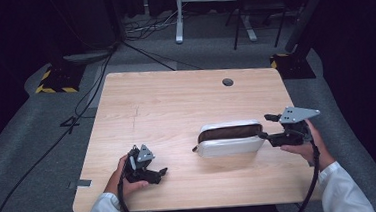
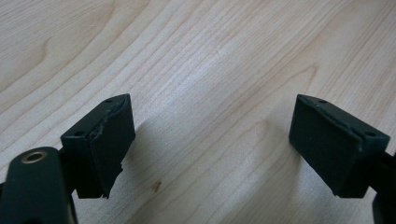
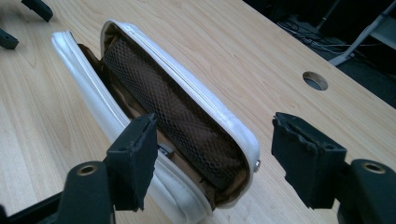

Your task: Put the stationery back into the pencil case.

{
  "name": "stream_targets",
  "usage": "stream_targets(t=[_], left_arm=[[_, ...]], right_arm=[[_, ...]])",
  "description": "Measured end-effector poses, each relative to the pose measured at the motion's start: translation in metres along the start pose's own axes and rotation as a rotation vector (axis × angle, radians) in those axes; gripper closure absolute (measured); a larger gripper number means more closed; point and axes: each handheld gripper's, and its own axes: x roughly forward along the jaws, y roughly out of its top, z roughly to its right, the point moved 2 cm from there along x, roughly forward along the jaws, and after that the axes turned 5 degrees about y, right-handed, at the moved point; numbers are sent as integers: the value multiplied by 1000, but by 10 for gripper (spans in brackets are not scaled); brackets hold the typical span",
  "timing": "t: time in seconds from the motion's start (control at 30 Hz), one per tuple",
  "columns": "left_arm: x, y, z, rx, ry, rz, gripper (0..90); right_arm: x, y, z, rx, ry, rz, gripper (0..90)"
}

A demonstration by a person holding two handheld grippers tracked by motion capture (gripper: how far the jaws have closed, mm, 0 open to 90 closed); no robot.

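A white zip pouch (image 1: 228,138) lies unzipped on the wooden table (image 1: 175,102), right of centre, showing a brown mesh lining (image 3: 177,112). My right gripper (image 1: 268,126) is at the pouch's right end, open. In the right gripper view its jaws (image 3: 215,158) stand wide apart with the pouch's end between them, one jaw over the near white wall, the other outside the far rim. My left gripper (image 1: 152,164) is open near the table's front left, well apart from the pouch. Bare wood lies between its jaws (image 2: 210,144).
A round cable hole (image 1: 228,81) sits near the table's far edge. Beyond the table, on the grey floor, are cables, a yellow-and-black striped stand base (image 1: 54,83) and white desk legs (image 1: 178,16). The table's left and far parts are bare wood.
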Motion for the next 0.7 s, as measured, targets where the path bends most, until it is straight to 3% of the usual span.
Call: stream_targets(t=[0.33, 0.7], left_arm=[[0, 0, 0, 0, 0, 0, 148], [0, 0, 0, 0, 1, 0, 148]], right_arm=[[-14, -17, 1, 11, -12, -17, 296], [-27, -48, 4, 45, -46, -44, 283]])
